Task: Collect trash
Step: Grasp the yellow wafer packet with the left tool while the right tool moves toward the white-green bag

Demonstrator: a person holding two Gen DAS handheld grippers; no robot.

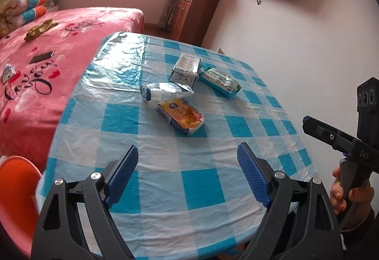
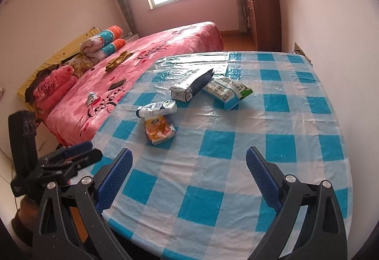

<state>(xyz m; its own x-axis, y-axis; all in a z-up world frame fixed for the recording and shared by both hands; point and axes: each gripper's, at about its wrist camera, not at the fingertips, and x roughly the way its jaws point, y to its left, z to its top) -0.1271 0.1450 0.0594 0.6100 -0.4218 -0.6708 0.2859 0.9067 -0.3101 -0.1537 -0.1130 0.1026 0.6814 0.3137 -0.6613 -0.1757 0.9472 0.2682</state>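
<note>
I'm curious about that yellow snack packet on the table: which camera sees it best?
The left wrist view: the yellow packet lies nearer and larger there, its printed face turned toward the camera. In the right wrist view the same packet appears smaller and further left, partly tucked under a white wrapper.

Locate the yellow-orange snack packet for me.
The yellow-orange snack packet lies on the checked tablecloth, nearest both grippers, just in front of the crumpled white-blue wrapper.

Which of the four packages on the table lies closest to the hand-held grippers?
The yellow-orange packet; it lies nearest the table's front edge, while the other three wrappers, white and blue-green, sit behind it.
</note>
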